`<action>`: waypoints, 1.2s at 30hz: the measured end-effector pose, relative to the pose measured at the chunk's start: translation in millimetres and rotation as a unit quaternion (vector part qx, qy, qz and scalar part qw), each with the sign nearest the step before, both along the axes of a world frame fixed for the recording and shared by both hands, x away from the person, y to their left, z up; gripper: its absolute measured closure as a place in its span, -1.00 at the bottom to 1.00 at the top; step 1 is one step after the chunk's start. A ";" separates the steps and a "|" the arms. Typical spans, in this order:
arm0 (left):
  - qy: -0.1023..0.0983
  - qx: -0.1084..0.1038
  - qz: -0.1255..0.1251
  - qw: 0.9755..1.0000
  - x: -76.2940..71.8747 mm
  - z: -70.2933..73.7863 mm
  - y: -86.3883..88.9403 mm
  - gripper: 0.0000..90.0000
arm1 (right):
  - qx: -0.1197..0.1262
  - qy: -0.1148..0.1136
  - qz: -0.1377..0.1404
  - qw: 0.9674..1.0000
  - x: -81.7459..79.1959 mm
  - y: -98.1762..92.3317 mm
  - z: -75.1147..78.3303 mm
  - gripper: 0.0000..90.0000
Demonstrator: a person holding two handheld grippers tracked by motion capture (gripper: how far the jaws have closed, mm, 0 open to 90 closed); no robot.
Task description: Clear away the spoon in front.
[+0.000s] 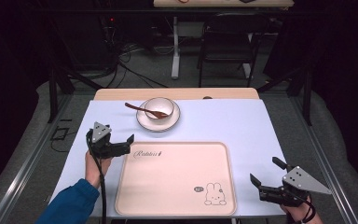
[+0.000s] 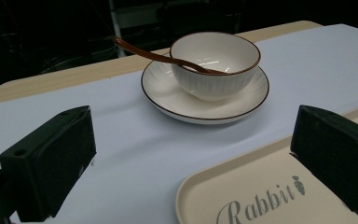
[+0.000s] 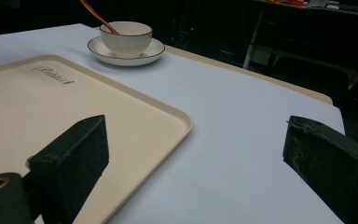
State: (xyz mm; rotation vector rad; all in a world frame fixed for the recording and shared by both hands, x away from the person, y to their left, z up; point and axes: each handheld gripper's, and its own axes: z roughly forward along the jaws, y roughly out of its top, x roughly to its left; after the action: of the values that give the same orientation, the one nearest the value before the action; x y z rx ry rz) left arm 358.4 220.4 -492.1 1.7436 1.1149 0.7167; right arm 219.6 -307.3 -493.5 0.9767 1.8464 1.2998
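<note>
On the table: a pale lavender-white sheet [image 1: 223, 123] is spread over a light wooden top, whose edge is seen along the far side.
Room: darkness is seen all around; a black chair [image 1: 226, 44] and tangled cables lie on the grey floor beyond the table.
Left gripper [image 1: 129, 141]: it is held by a hand in a blue sleeve at the tray's near-left corner; its jaws are spread wide and nothing is gripped.
Spoon [image 1: 140, 109]: a brown spoon is leaned in the bowl, its handle pointed left.
Bowl [image 1: 159, 108]: a white bowl with a dark rim is set on a matching saucer [image 1: 171, 122], at the far middle of the table, just beyond the tray.
Tray [image 1: 177, 179]: a cream tray lies flat between the two grippers.
Writing: "Rabbit" is read in script with a small carrot at the tray's far-left corner; a rabbit drawing is printed at the near right.
Right gripper [image 1: 265, 172]: it is held just beside the tray's near-right corner; its jaws are wide apart and nothing is held.
</note>
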 end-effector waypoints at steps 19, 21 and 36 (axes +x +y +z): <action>-0.009 -0.017 0.019 1.000 31.7 0.3 -11.5 -1.00 | 0.001 -0.001 -0.001 1.000 -0.3 -0.6 -0.1 -0.86; -0.008 -0.015 0.025 1.000 35.1 0.4 -12.0 -1.00 | 0.001 -0.001 -0.001 1.000 -0.4 -0.7 0.0 -0.87; 0.013 -0.036 0.059 0.998 62.2 -0.7 -12.0 -1.00 | 0.001 -0.001 -0.001 1.000 -0.4 -0.7 -0.1 -0.87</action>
State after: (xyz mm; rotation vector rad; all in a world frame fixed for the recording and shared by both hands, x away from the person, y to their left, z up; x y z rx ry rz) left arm 420.5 208.4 -492.8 1.6413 1.2548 0.7186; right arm 219.2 -308.0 -493.6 0.9766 1.8433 1.3011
